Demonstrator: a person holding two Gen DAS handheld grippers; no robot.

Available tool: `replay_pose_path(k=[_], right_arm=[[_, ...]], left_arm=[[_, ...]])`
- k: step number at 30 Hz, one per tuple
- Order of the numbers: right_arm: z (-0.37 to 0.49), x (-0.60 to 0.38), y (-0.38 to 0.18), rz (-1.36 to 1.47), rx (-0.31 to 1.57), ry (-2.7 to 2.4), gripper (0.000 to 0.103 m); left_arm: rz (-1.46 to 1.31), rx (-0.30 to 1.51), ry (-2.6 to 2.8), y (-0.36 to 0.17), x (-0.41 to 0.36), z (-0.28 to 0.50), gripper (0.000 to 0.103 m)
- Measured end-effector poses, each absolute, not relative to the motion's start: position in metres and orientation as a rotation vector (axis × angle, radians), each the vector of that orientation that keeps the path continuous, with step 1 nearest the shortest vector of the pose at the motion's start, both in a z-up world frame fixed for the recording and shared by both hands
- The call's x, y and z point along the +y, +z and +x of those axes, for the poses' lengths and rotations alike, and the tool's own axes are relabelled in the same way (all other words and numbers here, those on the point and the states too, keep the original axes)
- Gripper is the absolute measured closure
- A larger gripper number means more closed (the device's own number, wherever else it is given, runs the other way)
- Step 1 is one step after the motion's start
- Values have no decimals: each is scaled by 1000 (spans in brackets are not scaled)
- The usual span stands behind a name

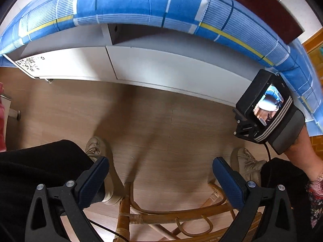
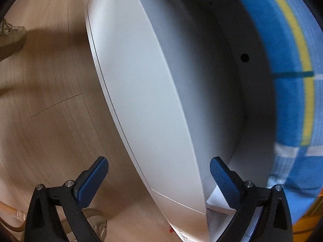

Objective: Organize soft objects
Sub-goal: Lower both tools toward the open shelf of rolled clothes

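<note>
A blue checked sheet (image 1: 141,2) with yellow and white stripes covers the bed's edge across the top of the left wrist view. The same sheet (image 2: 292,100) runs down the right side of the right wrist view. Below it a white drawer (image 1: 161,68) stands pulled out from the bed base. My left gripper (image 1: 160,161) is open and empty, pointing down at the wooden floor. My right gripper (image 2: 159,161) is open and empty too, straddling the drawer's front panel (image 2: 141,100). Its black body with a small screen (image 1: 264,109) shows beside the sheet.
A person's black trouser legs (image 1: 40,171) and beige shoes (image 1: 248,165) stand on the wooden floor (image 1: 161,121). A rattan chair frame (image 1: 171,215) sits below the left gripper. A dark red panel (image 1: 262,2) lies beyond the bed. Something pink (image 1: 1,121) shows at the left edge.
</note>
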State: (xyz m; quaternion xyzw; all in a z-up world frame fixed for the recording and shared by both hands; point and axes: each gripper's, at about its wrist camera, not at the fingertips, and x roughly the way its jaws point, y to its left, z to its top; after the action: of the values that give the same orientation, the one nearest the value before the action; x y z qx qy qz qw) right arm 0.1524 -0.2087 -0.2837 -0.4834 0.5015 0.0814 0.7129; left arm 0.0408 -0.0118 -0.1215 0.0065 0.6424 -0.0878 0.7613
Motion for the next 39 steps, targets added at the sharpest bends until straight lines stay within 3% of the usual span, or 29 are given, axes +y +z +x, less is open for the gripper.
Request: replay_pose_path(k=[8,15,24,39], right_arm=[[165,-210,-299,-1153,1154,191,1],[147,-206,-319,-1400,1095,208,1],[127,-197,-320,-1397,1124,238,1],[71,-170,-340,-1419,1147,289,1]], left_arm=[[361,1262,-166,-115,-44,37,0],[359,1271,-164,-130,-38,60,0],[361,1349,-222,-152,-35,68,0],[941,1152,-428,-192,-92,85,0]])
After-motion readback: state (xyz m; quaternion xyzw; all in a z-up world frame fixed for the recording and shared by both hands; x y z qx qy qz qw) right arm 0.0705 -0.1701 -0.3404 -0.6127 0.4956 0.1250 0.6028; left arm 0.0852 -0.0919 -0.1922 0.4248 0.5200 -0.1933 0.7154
